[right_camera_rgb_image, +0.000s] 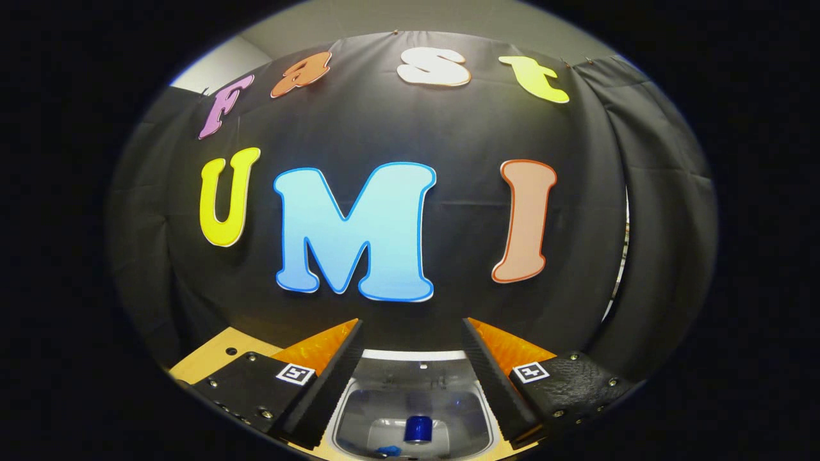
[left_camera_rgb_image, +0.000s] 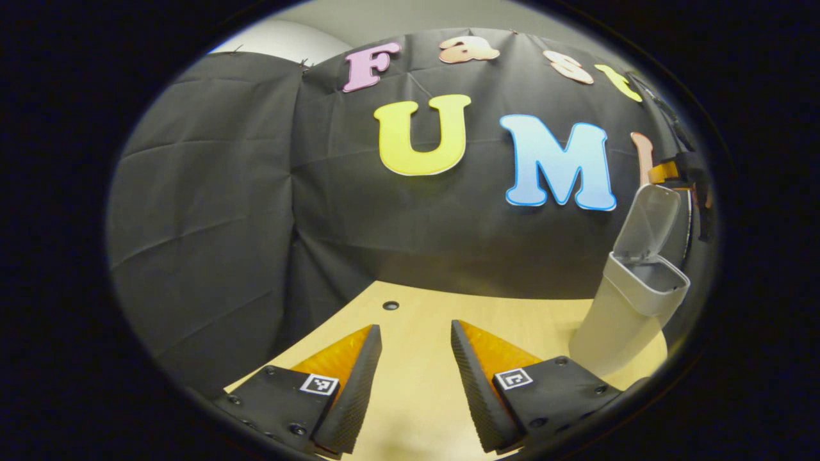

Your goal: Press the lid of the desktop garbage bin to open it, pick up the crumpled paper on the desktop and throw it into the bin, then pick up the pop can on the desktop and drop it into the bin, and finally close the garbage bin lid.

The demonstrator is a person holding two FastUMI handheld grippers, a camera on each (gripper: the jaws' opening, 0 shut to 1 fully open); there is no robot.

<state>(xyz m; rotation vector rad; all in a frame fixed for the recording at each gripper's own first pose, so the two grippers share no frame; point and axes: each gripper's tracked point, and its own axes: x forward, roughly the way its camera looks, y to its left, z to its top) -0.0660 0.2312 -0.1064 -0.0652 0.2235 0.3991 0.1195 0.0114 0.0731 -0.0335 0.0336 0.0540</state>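
Blue can lies inside the open bin, directly below the right gripper, whose jaws hang spread and empty. Left gripper jaws likewise gape over the tabletop. Only closing the raised lid looks left.

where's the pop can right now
In the right gripper view the pop can lies inside the open bin, directly below the open right claw.

One garbage bin, one raised lid, one pop can inside.
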